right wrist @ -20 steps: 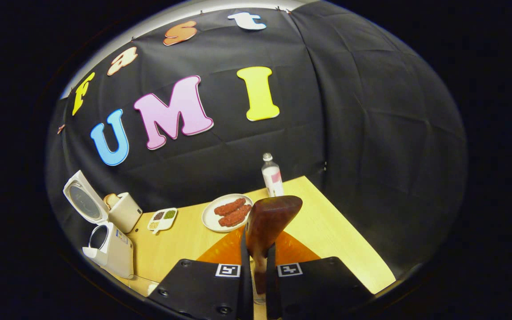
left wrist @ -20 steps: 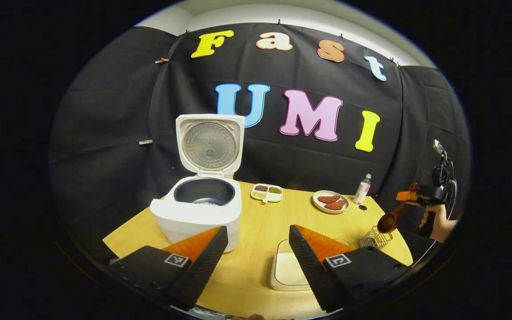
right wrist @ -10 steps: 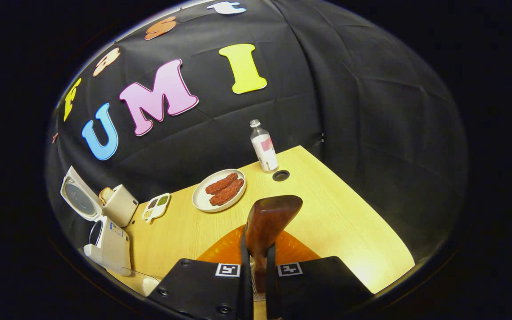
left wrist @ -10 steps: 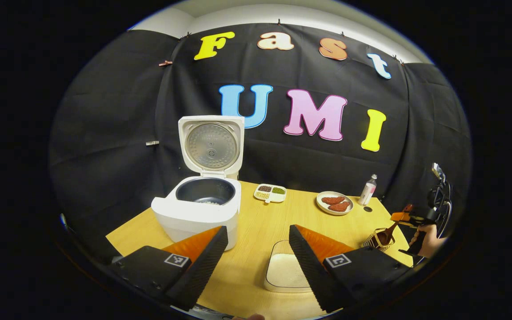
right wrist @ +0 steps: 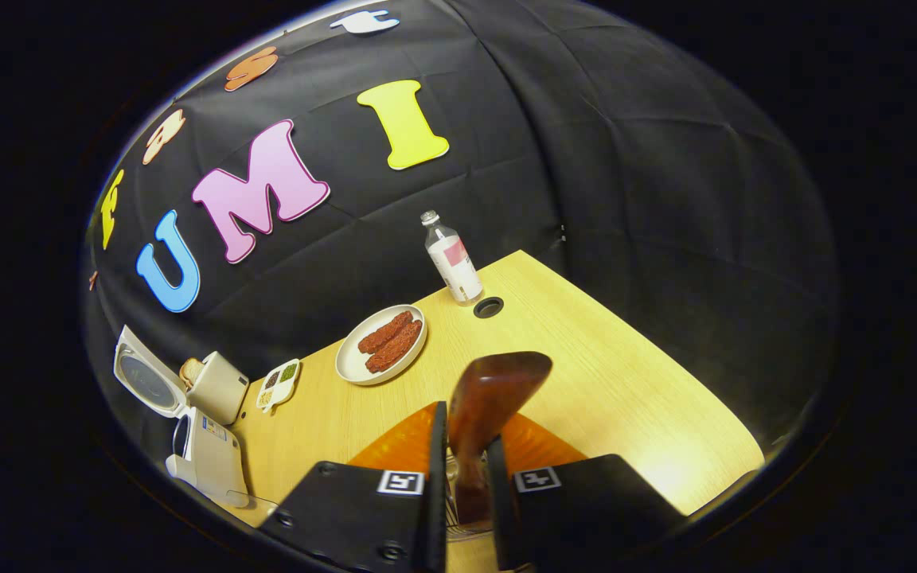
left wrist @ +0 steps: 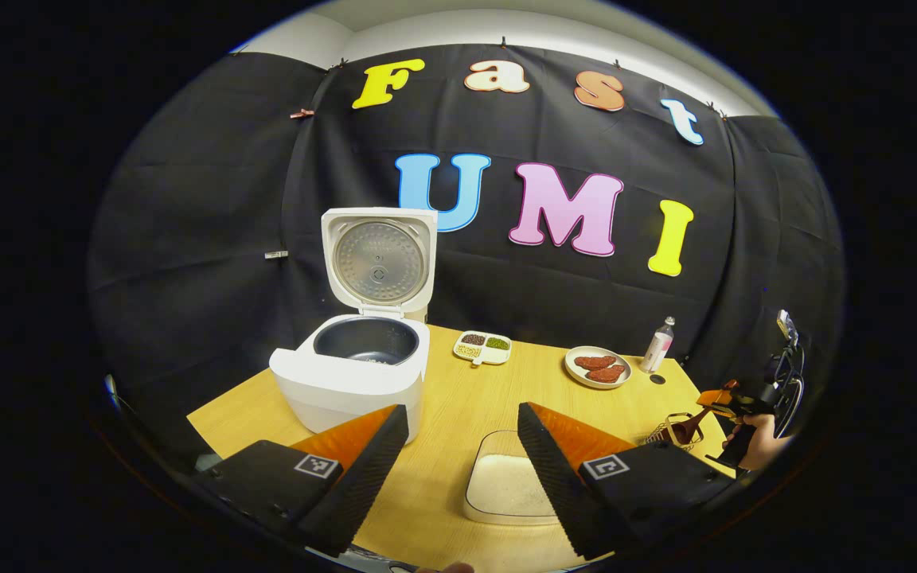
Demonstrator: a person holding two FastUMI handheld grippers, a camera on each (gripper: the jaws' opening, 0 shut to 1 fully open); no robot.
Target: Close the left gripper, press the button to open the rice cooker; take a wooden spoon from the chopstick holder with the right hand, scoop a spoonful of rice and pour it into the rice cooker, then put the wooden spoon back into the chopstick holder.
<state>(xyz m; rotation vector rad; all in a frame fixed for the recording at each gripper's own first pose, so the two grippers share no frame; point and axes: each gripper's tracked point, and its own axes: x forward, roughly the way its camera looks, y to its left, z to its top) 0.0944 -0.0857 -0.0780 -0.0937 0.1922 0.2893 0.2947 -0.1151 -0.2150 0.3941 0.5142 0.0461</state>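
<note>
- The right gripper (right wrist: 465, 469) pinches the wooden spoon (right wrist: 494, 390) by its handle, bowl end up, so it can go handle-first into the wire chopstick holder (left wrist: 669, 434), which sits low at the table's (left wrist: 458, 398) right edge.
- From the left gripper view, the spoon is already partly in that holder; I judge only the letting go remains.
- The left gripper (left wrist: 458, 469) hovers idle, fingers spread wide, above the rice tray (left wrist: 498, 489).
- The rice cooker (left wrist: 359, 370) stands with its lid up, a few grains inside.
</note>
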